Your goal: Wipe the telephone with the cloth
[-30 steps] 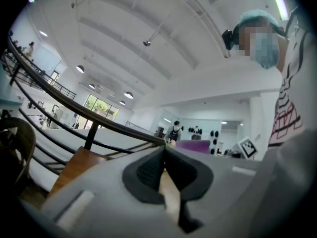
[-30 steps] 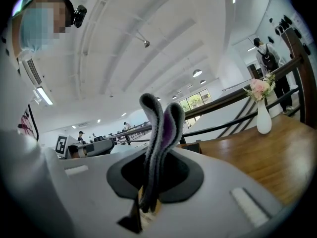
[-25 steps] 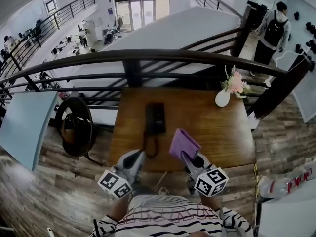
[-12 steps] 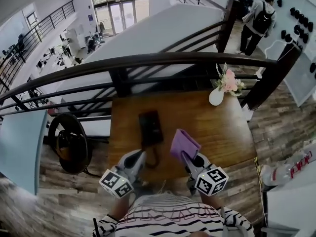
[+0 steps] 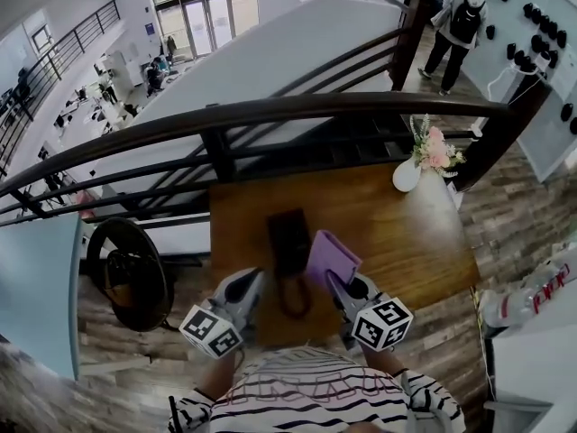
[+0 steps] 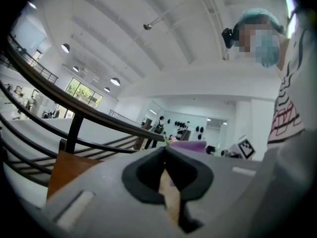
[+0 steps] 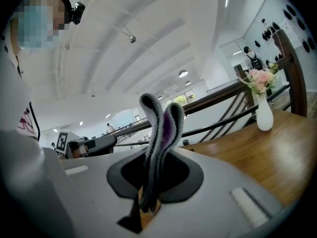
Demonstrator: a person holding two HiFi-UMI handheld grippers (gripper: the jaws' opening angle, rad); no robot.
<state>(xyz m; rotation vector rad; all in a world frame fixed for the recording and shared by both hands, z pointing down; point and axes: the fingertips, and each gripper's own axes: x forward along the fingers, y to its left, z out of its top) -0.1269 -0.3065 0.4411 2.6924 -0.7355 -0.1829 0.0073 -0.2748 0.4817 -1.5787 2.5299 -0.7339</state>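
Black-rimmed and round, one object (image 5: 126, 264) sits on the plank floor at the left of the head view, beside the table. One wooden table (image 5: 406, 242) fills the centre, with a dark curved railing (image 5: 270, 111) along its far side. Two grippers enter from the lower edge.

The left gripper (image 5: 253, 280), lower centre-left, has its jaws pressed together on nothing. In its own view the tips (image 6: 165, 150) meet, with only table wood seen past them.

One black telephone (image 5: 288, 240) lies flat at the centre of the table, ahead of the grippers and between them. Its cord (image 5: 294, 303) loops toward the near edge.

One purple cloth (image 5: 330, 258) stands just right of the telephone, pinched at its folded lower edge by the right gripper (image 5: 335, 282). Whether the cloth touches the telephone cannot be told. In the right gripper view the upright fold (image 7: 161, 128) blocks the middle of the frame.

One white vase (image 5: 407, 177) of pink flowers stands at the table's far right corner. One person (image 5: 451, 21) stands at upper right, beyond the railing.
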